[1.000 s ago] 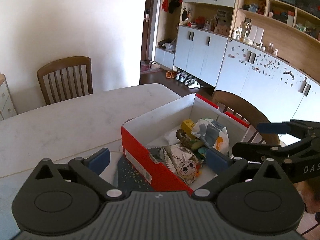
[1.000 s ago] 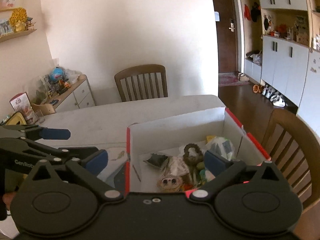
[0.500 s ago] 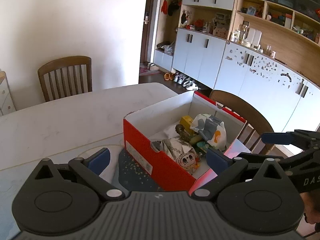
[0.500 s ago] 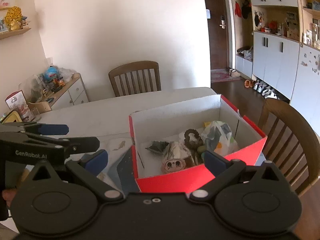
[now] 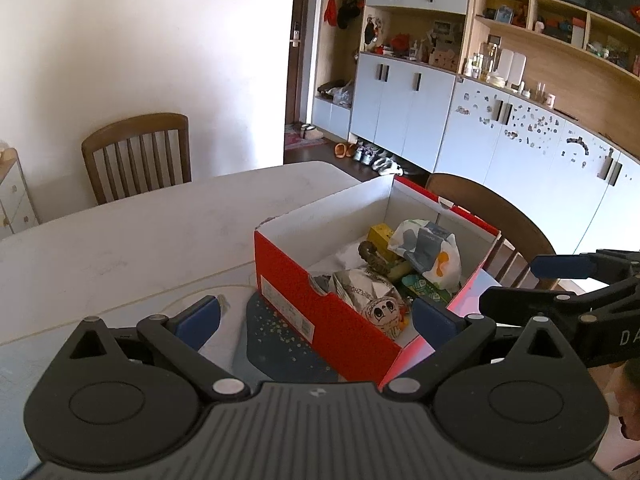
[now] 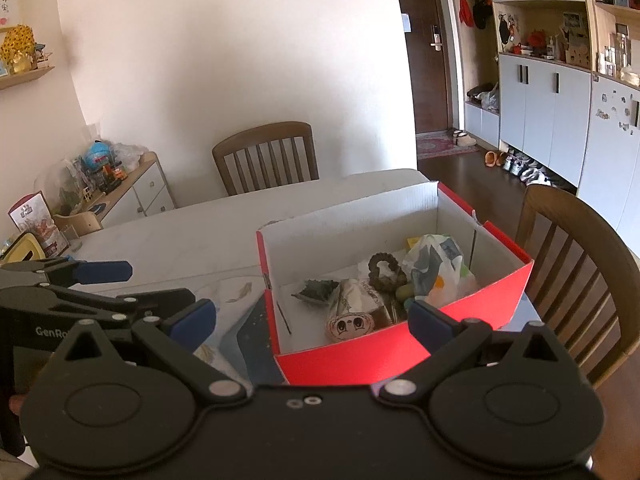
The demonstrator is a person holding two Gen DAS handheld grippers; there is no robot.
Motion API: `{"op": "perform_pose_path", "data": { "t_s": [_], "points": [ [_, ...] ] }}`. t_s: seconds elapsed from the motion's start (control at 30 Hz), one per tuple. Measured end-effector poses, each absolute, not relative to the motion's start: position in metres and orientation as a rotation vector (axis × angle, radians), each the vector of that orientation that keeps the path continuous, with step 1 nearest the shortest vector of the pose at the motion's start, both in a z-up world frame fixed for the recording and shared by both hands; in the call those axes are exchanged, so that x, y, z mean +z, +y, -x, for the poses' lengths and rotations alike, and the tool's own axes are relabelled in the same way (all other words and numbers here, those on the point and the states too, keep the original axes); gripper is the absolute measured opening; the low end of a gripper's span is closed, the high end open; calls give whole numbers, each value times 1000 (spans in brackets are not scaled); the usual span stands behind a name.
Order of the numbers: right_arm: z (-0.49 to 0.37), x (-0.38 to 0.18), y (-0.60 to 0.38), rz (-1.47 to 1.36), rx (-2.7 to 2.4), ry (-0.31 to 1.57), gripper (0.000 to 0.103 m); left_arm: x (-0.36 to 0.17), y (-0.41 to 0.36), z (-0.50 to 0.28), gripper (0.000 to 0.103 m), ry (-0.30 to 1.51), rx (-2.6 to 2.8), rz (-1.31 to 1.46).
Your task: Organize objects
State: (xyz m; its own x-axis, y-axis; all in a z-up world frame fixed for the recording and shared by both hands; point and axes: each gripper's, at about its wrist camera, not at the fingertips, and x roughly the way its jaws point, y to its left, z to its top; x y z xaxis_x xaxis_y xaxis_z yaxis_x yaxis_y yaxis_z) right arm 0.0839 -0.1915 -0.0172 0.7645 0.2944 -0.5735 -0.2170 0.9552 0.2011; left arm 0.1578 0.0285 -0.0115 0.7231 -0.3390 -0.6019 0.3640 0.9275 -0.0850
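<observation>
— Grippers first: how do they stand?

— Left gripper [image 5: 316, 316] has its blue-padded fingers [image 5: 198, 316] spread wide, gripping nothing. Right gripper [image 6: 312, 318] is just as wide and just as bare. Each also shows from the side in the other's camera, held above the near edge of the table [image 5: 120, 240].

— And right beyond them?

— A dark speckled sheet [image 5: 276, 340] lies flat on the table by its near edge, and the red box [image 5: 320, 312] rests partly on it, close to the table's right edge.

— What does the box hold?

— Nearest, a crumpled packet with a cartoon face [image 6: 352, 322]. To its left in the right wrist view, a dark crinkled scrap [image 6: 316, 290]. Behind the packet, a dark braided ring [image 6: 384, 270], then a white printed bag [image 6: 436, 270] against the right wall, and a yellow item [image 5: 380, 234] toward the far corner.

— Farther off?

— One wooden chair [image 6: 266, 156] at the table's far edge, another chair [image 6: 576, 264] at the right edge past the box, then white cabinets [image 5: 404, 108] along the wall.
</observation>
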Motion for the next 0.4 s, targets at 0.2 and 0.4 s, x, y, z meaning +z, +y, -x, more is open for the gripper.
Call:
{"op": "perform_pose_path", "data": {
  "t_s": [0.2,0.4],
  "points": [
    [-85,-18,-192,-123,274,651,102,-13,30,-160,103,660,-372,-37],
    [-87,-19,-189,-121,279,659,102,-15,34,-163,103,672,-352,-23]
  ]
}}
